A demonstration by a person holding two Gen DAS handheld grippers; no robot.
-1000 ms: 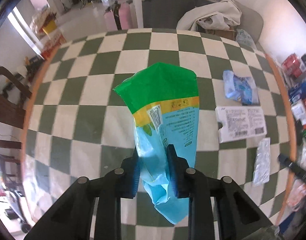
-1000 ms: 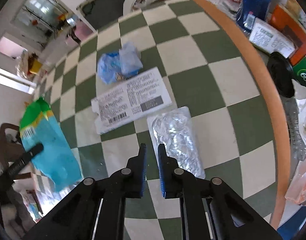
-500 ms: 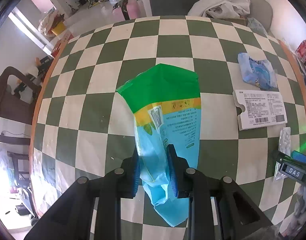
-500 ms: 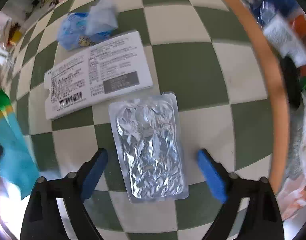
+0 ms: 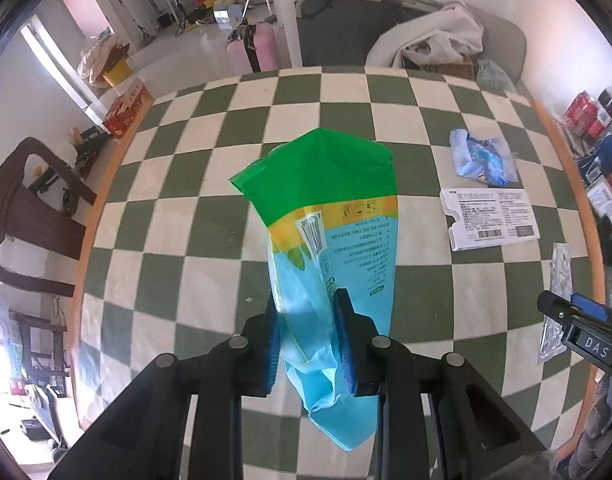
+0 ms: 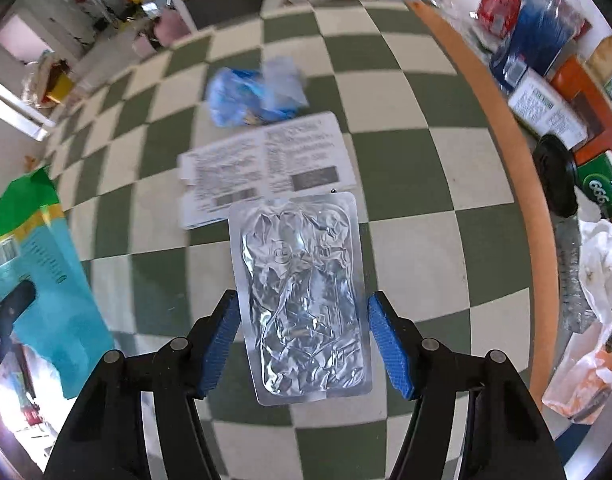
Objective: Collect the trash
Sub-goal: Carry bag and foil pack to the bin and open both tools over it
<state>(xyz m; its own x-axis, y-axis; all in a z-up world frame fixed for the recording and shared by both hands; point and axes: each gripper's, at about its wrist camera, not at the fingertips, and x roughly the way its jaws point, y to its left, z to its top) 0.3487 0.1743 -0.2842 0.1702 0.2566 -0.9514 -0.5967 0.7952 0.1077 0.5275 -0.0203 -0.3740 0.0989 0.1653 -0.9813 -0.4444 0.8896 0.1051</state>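
Observation:
My left gripper (image 5: 307,334) is shut on a green and blue snack bag (image 5: 329,216) and holds it above the checkered table (image 5: 210,216). The bag also shows at the left of the right wrist view (image 6: 38,264). My right gripper (image 6: 304,332) is open, its blue pads on either side of a silver foil blister pack (image 6: 302,292) that lies flat on the table. The pack shows at the right edge of the left wrist view (image 5: 557,280), with the right gripper's tip (image 5: 577,320) over it. A white printed card (image 6: 266,164) and a crumpled blue wrapper (image 6: 254,94) lie beyond the pack.
The table's orange rim (image 6: 517,152) runs along the right, with boxes, packets and a black lid (image 6: 555,176) past it. A dark wooden chair (image 5: 30,216) stands left of the table. A cot with white cloth (image 5: 425,44) is beyond the far edge.
My right gripper has opened wide and come down around the foil pack. My left gripper still holds the bag and has shifted a little over the table.

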